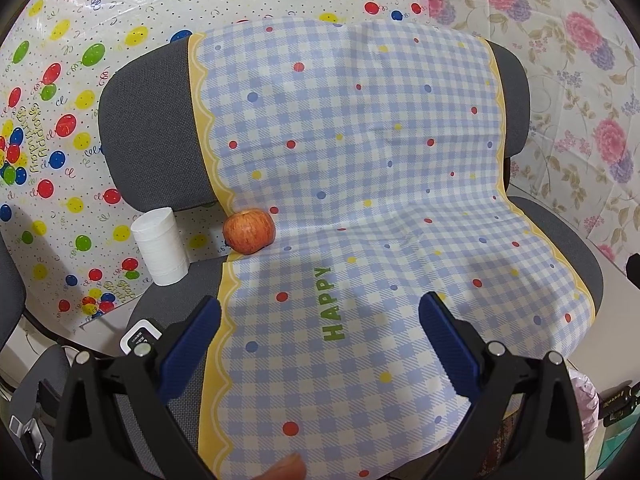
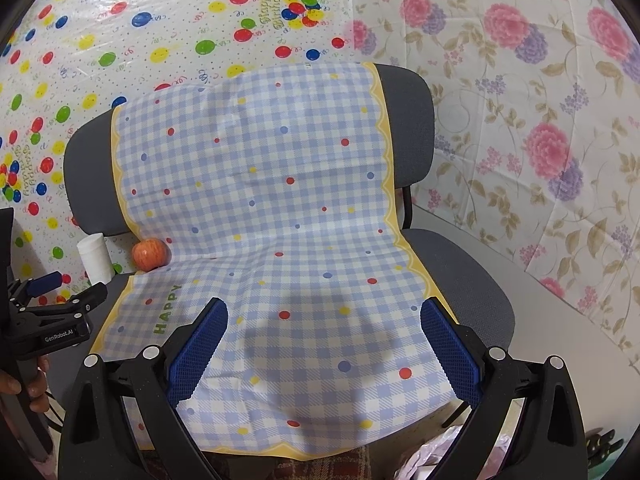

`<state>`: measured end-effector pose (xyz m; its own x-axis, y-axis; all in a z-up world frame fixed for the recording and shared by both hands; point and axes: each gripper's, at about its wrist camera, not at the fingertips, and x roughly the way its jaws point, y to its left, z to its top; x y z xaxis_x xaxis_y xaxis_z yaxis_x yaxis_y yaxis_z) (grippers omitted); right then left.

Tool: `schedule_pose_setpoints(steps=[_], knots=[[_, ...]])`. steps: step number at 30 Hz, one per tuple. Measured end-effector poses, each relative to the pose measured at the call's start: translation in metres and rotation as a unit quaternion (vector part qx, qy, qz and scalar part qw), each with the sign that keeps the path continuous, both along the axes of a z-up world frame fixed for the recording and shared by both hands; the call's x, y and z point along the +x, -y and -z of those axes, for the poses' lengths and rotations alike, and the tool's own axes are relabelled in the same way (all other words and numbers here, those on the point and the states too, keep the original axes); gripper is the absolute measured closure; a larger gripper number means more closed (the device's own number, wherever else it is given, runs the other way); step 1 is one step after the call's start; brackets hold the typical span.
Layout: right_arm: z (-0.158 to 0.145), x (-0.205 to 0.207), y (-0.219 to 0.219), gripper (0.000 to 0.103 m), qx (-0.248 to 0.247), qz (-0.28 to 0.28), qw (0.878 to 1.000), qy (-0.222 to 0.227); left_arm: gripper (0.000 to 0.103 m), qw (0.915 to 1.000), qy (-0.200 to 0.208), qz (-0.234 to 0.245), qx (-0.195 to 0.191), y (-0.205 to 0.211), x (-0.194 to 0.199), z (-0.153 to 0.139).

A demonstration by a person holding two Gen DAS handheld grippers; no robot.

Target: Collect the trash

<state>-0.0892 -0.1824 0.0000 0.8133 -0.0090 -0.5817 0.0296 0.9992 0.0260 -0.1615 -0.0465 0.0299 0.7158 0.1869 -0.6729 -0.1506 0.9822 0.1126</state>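
Green capitals spelling "HAPPY" (image 1: 333,304) run across a blue-and-white gingham sheet (image 1: 360,184) with a scalloped yellow border and red, blue and yellow dots; it looks thin and papery and drapes over the back and seat of a grey mesh office chair (image 1: 152,120). Behind, a glossy balloon-print backdrop (image 1: 80,40) carries "Happy Birthday" in curly script, and a pink-and-purple floral sheet (image 1: 580,80) hangs at 2 o'clock. "GenRobot.AI" is printed in white on the black body of the left gripper (image 2: 66,286), seen at 9 o'clock in the right wrist view, with a hand (image 2: 28,384) wrapped round its handle.

A round red-orange apple (image 1: 249,231) sits on the seat at the sheet's left edge, just beside a white ribbed paper cup (image 1: 160,246) lying tilted at 9 o'clock.

Both grippers hover above the seat's front, blue textured pads spread wide, holding nothing; the right gripper (image 2: 324,344) points at the sheet's middle.
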Motion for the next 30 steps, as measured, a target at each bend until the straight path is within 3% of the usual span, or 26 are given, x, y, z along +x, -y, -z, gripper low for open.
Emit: schedule_pose_setpoints(steps=[30], knots=[[-0.0021,0.0008,0.0044,0.007,0.002,0.011,1.000,0.006,0.007,1.0000,0.004,-0.001,0.003,0.0073,-0.0017,-0.0037]])
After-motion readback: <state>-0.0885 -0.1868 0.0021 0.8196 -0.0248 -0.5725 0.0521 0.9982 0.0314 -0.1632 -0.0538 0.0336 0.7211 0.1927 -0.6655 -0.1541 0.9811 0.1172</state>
